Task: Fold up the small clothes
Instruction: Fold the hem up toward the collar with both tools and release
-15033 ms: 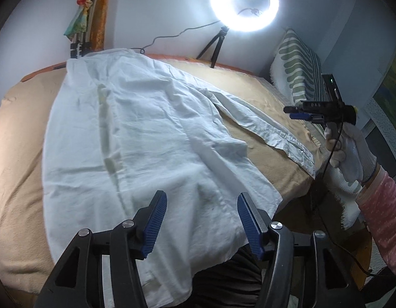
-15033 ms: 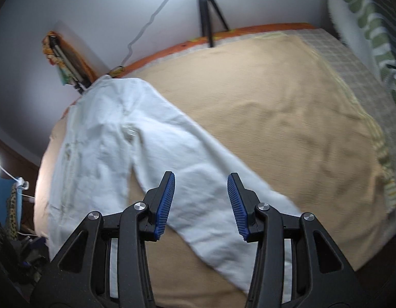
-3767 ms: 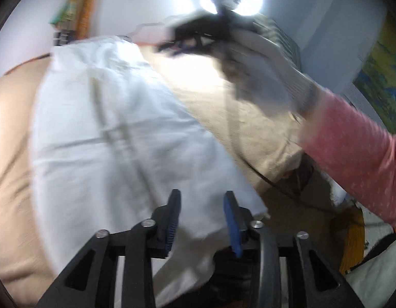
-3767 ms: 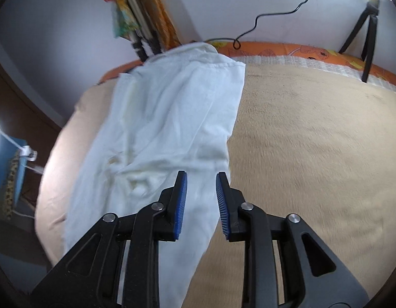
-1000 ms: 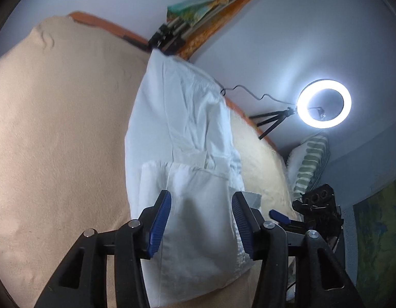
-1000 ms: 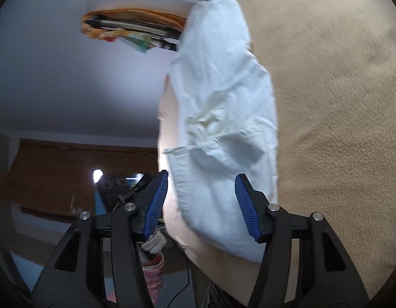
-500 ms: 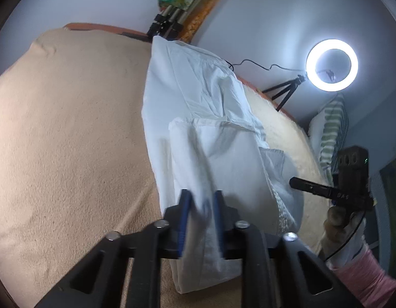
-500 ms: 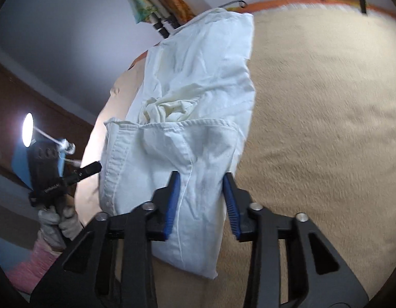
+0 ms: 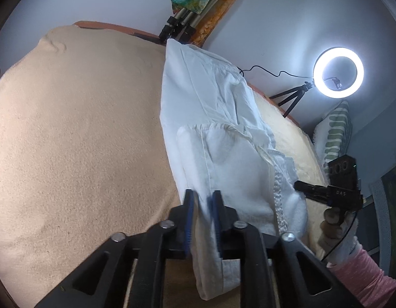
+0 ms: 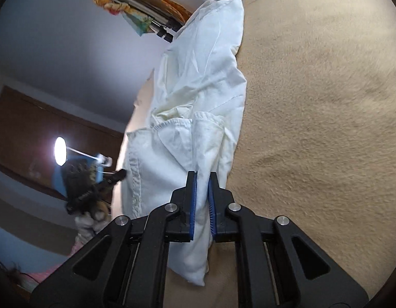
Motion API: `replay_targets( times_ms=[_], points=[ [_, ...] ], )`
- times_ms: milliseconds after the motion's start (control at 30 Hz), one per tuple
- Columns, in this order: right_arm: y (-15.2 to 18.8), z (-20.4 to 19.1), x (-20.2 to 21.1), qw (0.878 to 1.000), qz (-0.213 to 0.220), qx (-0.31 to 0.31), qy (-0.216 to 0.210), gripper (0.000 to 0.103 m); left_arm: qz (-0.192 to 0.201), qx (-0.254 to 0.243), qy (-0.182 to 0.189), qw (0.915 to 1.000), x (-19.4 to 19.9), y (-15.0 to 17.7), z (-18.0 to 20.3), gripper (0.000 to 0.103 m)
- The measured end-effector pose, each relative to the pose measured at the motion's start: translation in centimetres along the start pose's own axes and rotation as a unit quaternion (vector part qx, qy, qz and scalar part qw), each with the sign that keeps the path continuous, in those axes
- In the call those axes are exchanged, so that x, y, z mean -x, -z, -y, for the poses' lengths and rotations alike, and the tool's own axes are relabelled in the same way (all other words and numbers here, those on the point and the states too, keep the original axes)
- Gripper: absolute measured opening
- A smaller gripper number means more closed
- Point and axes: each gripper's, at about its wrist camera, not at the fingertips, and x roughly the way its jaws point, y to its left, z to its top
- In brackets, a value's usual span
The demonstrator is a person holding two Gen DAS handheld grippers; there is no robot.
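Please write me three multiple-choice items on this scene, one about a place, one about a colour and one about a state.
1. Where does the white shirt lie?
A. on the tan blanket
B. on a wooden floor
C. in a basket

2. What colour are the pads of the right claw?
A. red
B. blue
C. green

3. What is the state of the left claw?
A. open above the shirt
B. shut on nothing
C. shut on the shirt's near edge

Answers: 1 A, the blanket spreads under and around the shirt; 2 B, blue strips line both fingers; 3 C, white cloth runs between its closed fingers.
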Motion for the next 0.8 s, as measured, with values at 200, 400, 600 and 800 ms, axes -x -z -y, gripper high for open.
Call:
replay_targets(
  times_ms=[200, 400, 600, 800],
  points=[
    [-0.2, -6.2, 3.0, 0.986, 0.06, 0.121, 0.099, 0.02, 0.037, -0.061, -0.004, 0.9975, 2.4, -0.3, 2.9, 0.025],
    [-0.1, -9.3, -2.0, 0.978, 0.004, 0.179, 0.105, 0.021, -0.007, -0.112, 0.008, 0.9937, -1.5, -0.9, 6.1, 0.026],
    [-0.2, -7.0, -5.1, 0.977, -0.023, 0.157, 0.142, 0.019, -0.035, -0.101, -0.039, 0.9935, -5.9, -0.7, 4.5, 0.025],
    [-1.2, -8.0, -4.2, 0.977, -0.036, 0.168, 0.123, 0.021, -0.025, -0.103, -0.018, 0.9942, -4.1, -1.9, 4.7, 0.028]
  ],
)
